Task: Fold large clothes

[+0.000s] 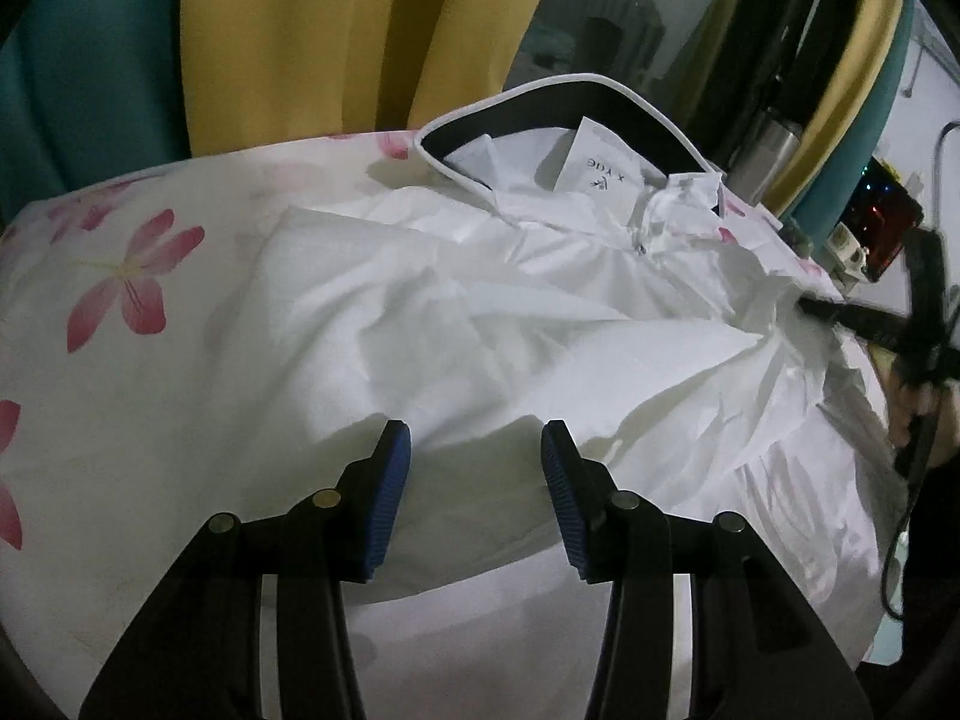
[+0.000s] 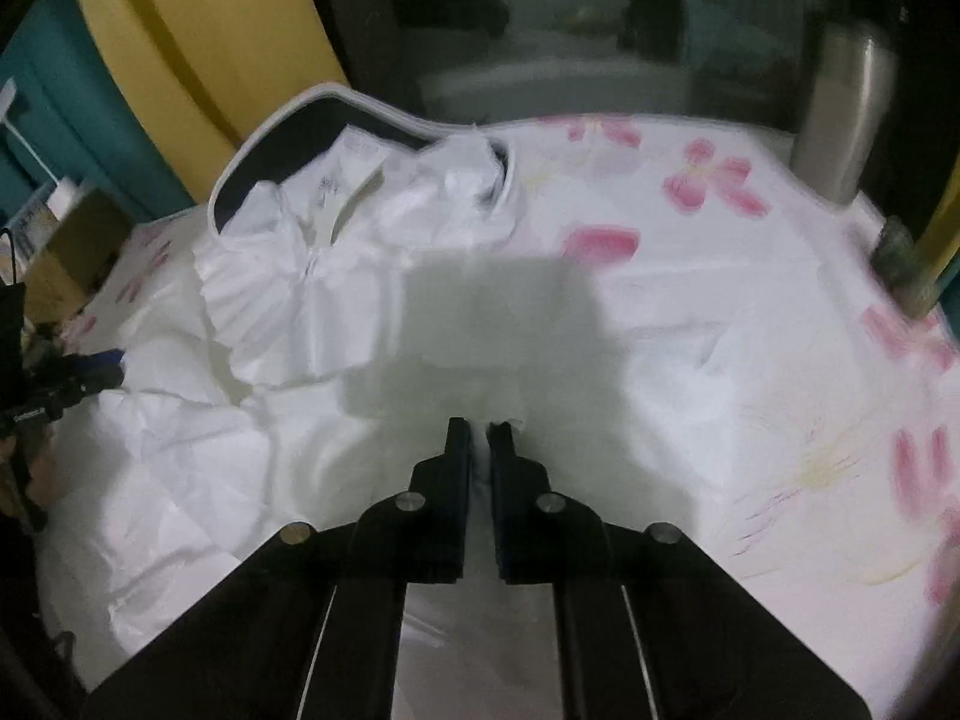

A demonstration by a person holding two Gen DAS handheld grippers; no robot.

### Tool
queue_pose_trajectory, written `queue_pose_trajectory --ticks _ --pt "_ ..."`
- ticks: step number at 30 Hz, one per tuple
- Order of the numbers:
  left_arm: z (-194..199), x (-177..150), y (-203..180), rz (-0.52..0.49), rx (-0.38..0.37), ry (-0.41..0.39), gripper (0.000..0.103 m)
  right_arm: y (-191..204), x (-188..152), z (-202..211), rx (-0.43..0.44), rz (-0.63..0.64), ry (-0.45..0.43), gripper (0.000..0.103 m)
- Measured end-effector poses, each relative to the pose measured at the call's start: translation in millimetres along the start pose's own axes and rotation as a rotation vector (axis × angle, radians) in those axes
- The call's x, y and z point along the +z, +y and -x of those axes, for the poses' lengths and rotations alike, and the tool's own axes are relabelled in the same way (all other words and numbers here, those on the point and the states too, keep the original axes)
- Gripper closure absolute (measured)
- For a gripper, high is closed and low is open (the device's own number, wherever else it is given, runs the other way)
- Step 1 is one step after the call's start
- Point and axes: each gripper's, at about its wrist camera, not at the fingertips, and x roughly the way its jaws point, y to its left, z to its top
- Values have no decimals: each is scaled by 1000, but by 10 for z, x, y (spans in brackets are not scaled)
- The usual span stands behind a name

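A large white garment (image 1: 480,312) lies crumpled on a bed. Its dark collar (image 1: 510,114) has white piping, with a paper tag (image 1: 600,165) inside, and lies at the far side. My left gripper (image 1: 476,450) hovers open just over the garment's near edge, with nothing between its blue pads (image 1: 390,498). My right gripper (image 2: 480,429) is shut on a pinch of the white garment (image 2: 270,312) at its near right edge, and a strip of cloth shows between the jaws. The collar (image 2: 288,126) lies at the far left in the right wrist view.
A white bedsheet with pink flowers (image 1: 120,282) covers the bed (image 2: 750,300). Yellow (image 1: 312,30) and teal curtains hang behind it. A metal flask (image 2: 846,114) stands at the far right corner. A lit device (image 1: 882,228) and a cardboard box (image 2: 72,240) sit beside the bed.
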Motion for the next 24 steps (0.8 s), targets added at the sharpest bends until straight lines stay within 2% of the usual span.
queue_pose_trajectory --ticks 5,8,12,19,24 --pt "-14 26 -83 -19 -15 -2 55 -48 131 530 -86 9 -160 97" --pt "-71 -5 -125 -27 -10 16 55 -87 89 601 -99 -6 -174 97" --pt "-58 -38 -143 -33 2 15 54 -76 -189 599 -71 -26 -187 96" --pt "-7 -82 -208 -49 31 33 54 -5 -713 624 19 -69 -119 95" --pt "45 -141 -242 -51 26 39 54 51 -1036 681 116 -131 -50 93"
